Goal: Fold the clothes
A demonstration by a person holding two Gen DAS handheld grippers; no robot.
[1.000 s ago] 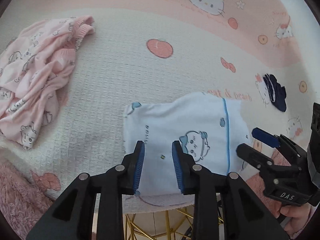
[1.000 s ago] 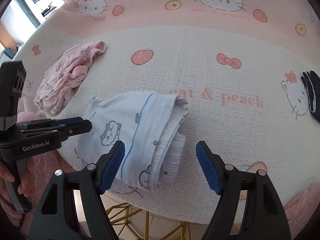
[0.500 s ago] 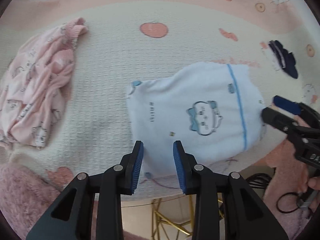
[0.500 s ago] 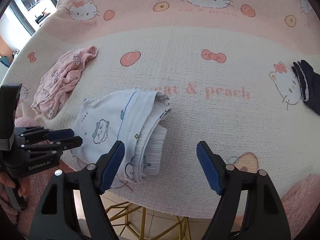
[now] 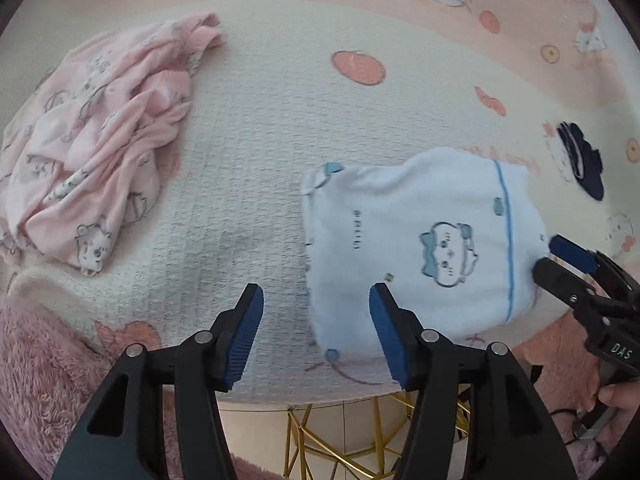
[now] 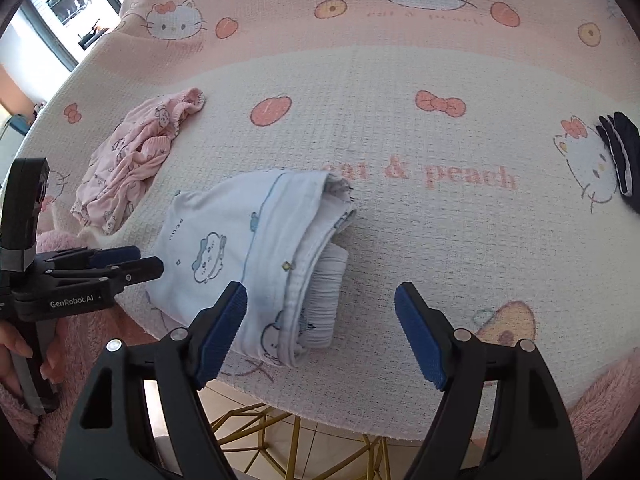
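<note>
The left gripper (image 5: 316, 334) is opening, nothing between its fingers; the right gripper (image 6: 320, 330) is spread and empty. The folded white garment (image 6: 256, 256) lies just ahead of both sets of fingers, near the table edge (image 6: 360, 420). A careless nudge could spill its loose layers or drag it off.

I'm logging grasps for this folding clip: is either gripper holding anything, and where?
Nothing is held. The left gripper is opening, empty; the right gripper stands open above the folded white garment.

L & R wrist cams, steep down, close; both share white folded garment (image 5: 424, 240) (image 6: 248, 252)

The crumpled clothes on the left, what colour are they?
Pink crumpled clothes with little cartoon animal prints, clearest in the left wrist view.
</note>
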